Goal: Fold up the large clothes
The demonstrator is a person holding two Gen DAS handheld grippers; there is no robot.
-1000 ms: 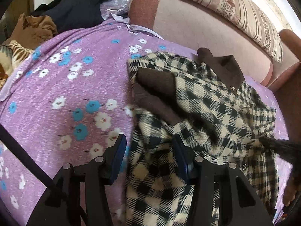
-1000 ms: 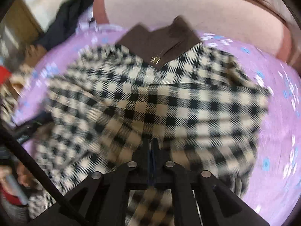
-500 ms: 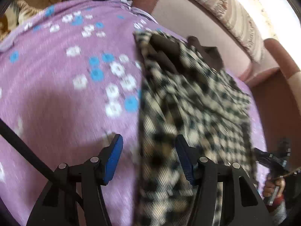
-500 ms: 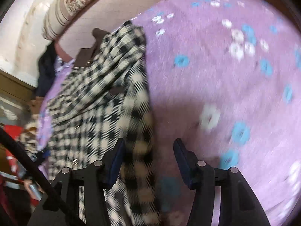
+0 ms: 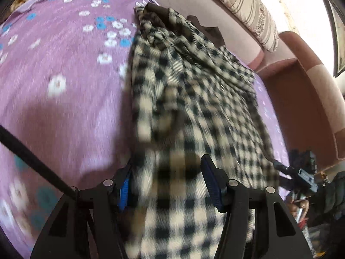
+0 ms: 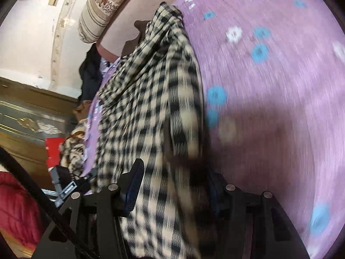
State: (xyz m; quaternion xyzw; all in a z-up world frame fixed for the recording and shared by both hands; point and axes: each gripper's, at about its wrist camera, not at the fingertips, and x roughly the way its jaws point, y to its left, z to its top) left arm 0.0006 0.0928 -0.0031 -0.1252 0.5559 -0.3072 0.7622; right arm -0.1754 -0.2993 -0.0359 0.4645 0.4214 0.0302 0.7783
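A cream-and-black checked coat (image 5: 194, 97) with a brown collar (image 5: 211, 32) lies folded lengthwise on a purple flowered sheet (image 5: 64, 86). My left gripper (image 5: 166, 172) is open and straddles the coat's near left edge, with cloth between its blue pads. In the right wrist view the same coat (image 6: 146, 90) runs away from me, and my right gripper (image 6: 174, 172) is open over its near right edge, cloth lying between the fingers. Each gripper shows in the other's view: the right one (image 5: 280, 168) at the coat's far hem corner, the left one (image 6: 90, 174) likewise.
A striped bolster (image 5: 248, 10) lies along the sofa back, and a brown armrest (image 5: 301, 86) closes the right side. Dark clothes (image 6: 90, 71) and a patterned heap (image 6: 73, 151) sit past the sheet's edge. A red item (image 6: 54, 149) and wooden furniture (image 6: 21, 118) stand beyond.
The right gripper, shut on the coat a second ago, has let go and opened, then swung to the coat's right edge. Both grippers have drawn back toward the near hem.
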